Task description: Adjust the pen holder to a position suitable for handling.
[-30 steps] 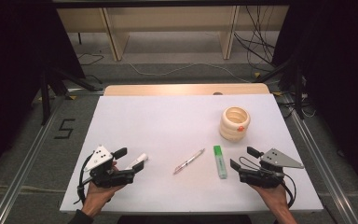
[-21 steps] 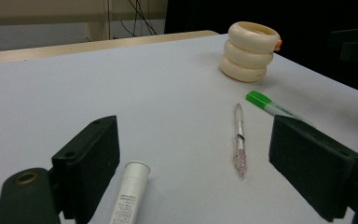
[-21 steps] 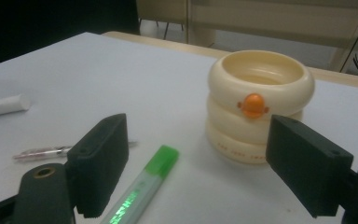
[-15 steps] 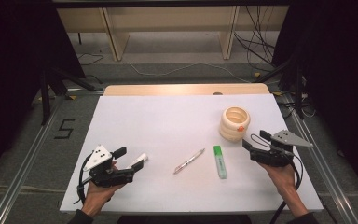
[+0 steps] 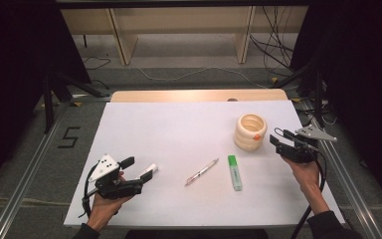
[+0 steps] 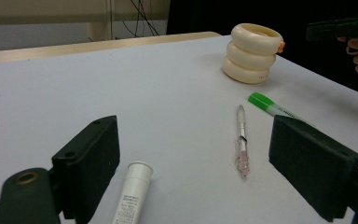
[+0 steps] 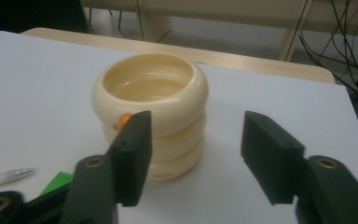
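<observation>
A cream ribbed cup with a small orange spot stands at the right of the white table. My right gripper hovers open just to its right; in the right gripper view the cup sits ahead of the jaws, partly behind the left one. A clear pen and a green highlighter lie side by side near the front centre. My left gripper rests open at the front left, with a small white tube lying between its jaws, close to the left one. The pen lies ahead.
A wooden strip borders the table's far edge. Metal rails run along both sides, and cables trail on the floor behind. The left half of the table is bare white surface.
My right gripper has moved away from the front edge toward the far right, ending beside the cup. The left gripper has stayed put.
</observation>
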